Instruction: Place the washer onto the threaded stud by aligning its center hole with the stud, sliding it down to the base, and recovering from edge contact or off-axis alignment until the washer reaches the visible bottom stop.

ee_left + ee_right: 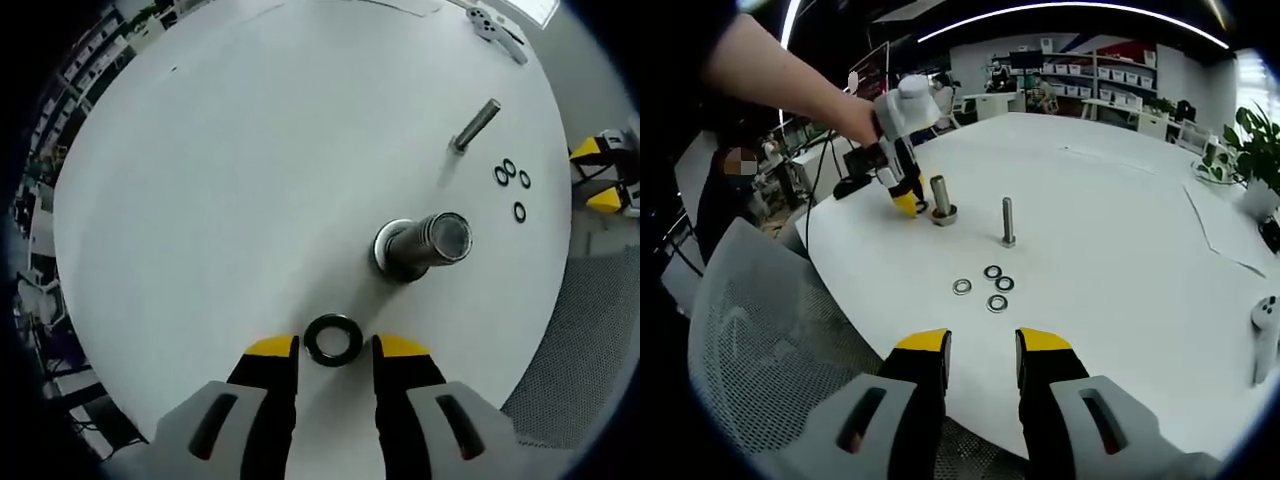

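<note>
- Left gripper: jaws apart, yellow-tipped, poised over the white round table; a black washer lies flat on the table between the tips, and contact with either jaw cannot be told.
- Large stud: a thick metal cylinder standing upright on a flanged base, just beyond the washer and toward the table's middle; nothing sits on it.
- Thin bolt: stands upright farther along the table, well apart from the large stud.
- Small rings: four lie loose on the table beside the thin bolt, toward the table's edge.
- Right gripper: jaws apart and holding nothing, hovering at the near edge of the table, above a mesh chair.
- In the right gripper view, the left gripper is held by a person's hand near the far-left edge, its tips down at the table beside the large stud.
- In the same view, the thin bolt stands between the large stud and the small rings, which lie nearest the right gripper.
- White controller: lies near the table's right edge.
</note>
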`<state>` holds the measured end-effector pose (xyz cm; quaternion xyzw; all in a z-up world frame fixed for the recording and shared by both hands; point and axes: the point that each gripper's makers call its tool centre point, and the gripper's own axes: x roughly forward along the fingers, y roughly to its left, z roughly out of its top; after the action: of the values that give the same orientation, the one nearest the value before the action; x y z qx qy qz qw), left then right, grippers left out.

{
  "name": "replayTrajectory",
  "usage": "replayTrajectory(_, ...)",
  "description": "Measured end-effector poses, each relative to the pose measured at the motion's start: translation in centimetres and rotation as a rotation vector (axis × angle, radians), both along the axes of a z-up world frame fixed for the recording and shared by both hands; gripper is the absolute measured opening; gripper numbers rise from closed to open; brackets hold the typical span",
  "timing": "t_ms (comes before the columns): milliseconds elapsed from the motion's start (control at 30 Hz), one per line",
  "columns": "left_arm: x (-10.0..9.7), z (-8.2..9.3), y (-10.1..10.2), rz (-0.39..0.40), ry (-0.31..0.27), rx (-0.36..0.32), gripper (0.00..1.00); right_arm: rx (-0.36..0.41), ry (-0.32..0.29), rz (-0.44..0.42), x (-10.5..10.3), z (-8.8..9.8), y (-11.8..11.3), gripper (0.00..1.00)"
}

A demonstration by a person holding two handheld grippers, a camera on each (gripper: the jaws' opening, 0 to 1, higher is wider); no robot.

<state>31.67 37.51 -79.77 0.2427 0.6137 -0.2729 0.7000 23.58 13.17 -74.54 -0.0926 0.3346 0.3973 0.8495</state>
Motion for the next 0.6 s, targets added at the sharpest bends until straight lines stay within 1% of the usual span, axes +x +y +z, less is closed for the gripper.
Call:
replayTrajectory(33,-0.02,0.02,-0.01,0.001,0.003,0.003,0.27,0.001,-0.001,0.0,0.02,0.02,0.0,0.29)
replayTrajectory(67,-0.08,0.04,0.03,0.008,0.005,0.005,0.22,0.003,0.0,-0.002,0.04,-0.01,-0.02,0.29)
replayTrajectory(100,-0.07,0.04,0.02,0.009,0.004,0.005,0.21,0.002,0.001,-0.002,0.03,-0.02,-0.02,0.29)
replayTrajectory(333,-0.23,0.03,0.02,0.029,0.001,0.013,0.2,0.001,0.0,0.002,0.02,0.01,0.05,0.29)
replayTrajectory(500,-0.18,-0.04,-0.02,0.025,0.028,0.038,0.21,0.004,-0.001,-0.004,0.09,0.05,0.04,0.29)
replayTrajectory(600,-0.17,-0.04,0.04,0.021,0.039,0.041,0.21,0.002,0.002,-0.003,0.03,0.05,0.04,0.29)
